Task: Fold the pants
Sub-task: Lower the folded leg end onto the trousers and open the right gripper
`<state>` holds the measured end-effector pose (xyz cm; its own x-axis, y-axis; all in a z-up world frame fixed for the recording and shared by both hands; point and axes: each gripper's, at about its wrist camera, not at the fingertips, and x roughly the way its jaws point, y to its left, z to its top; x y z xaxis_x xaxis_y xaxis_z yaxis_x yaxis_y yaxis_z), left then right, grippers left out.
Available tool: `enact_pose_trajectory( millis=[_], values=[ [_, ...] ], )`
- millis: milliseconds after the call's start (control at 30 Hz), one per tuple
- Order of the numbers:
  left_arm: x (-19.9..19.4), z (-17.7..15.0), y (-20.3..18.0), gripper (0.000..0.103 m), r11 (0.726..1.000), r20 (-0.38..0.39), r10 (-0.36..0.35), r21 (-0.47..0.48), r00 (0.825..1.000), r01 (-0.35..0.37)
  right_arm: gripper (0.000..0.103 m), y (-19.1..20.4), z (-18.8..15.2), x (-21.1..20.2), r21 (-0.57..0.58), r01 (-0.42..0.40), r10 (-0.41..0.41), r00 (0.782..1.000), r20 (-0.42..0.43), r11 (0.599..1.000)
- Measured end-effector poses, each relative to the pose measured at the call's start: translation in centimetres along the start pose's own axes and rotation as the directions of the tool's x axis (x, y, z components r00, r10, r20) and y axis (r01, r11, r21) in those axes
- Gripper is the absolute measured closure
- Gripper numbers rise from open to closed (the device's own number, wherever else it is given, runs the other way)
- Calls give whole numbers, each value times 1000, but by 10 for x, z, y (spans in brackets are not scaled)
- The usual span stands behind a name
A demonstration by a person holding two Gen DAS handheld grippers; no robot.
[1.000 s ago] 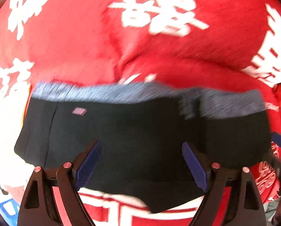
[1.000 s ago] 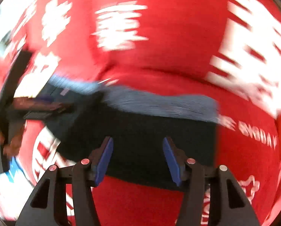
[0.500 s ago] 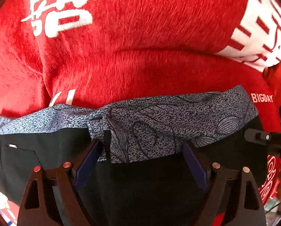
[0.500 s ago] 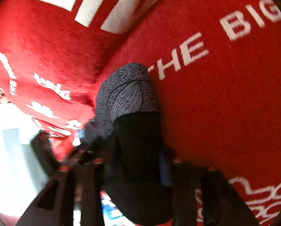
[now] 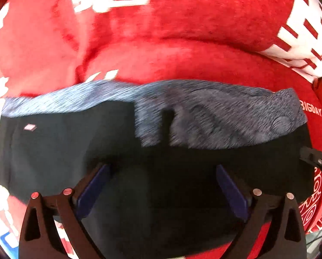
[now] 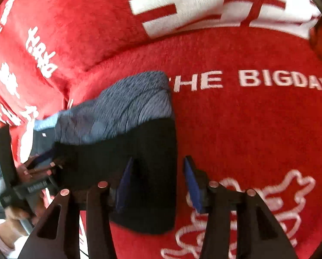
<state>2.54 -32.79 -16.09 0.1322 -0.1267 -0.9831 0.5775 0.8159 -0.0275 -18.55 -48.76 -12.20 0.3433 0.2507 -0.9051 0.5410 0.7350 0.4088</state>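
— Two sets of jaws, and both are letting go. Half a second back our right gripper had the dark cloth bunched up between its pads; now its jaws are opening, and the edge of the black shorts lies between them with the pads standing clear of it.

— And on our left?

— Our left gripper is spreading too, its jaws nearly as wide as they go, hanging over the black fabric without pinching anything.

— Where do the shorts sit now?

— Flat on the red blanket with white lettering. A second ago the grey patterned waistband ran as one thin strip across the top. Now, in the left view, a second layer of that band lies over the black on the right half, so we judge one side has been laid across the other.

— So the fold is down?

— We think so: the right edge looks stacked and fairly square, just beside the words "THE BIGDAY". The left view is blurred, so we cannot vouch for neat alignment. Another fold probably remains to make it compact.
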Motion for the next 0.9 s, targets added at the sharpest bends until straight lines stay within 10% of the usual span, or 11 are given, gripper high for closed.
enact_pose_trajectory(
  millis=[100, 533, 900],
  values=[
    [-15, -17, 22, 3, 998, -11, 39, -55, 999, -39, 34, -3, -16, -20, -12, 45, -45, 999, 20, 999],
    [-51, -103, 74, 3, 913, -138, 141, -365, 980, -183, 34, 24, -73, -32, -212, 49, -76, 990, -121, 976],
    [-45, -133, 101, 3, 895, -174, 153, -392, 973, -211, 34, 81, -81, -20, -281, -47, 12, 992, -127, 959]
  ],
)
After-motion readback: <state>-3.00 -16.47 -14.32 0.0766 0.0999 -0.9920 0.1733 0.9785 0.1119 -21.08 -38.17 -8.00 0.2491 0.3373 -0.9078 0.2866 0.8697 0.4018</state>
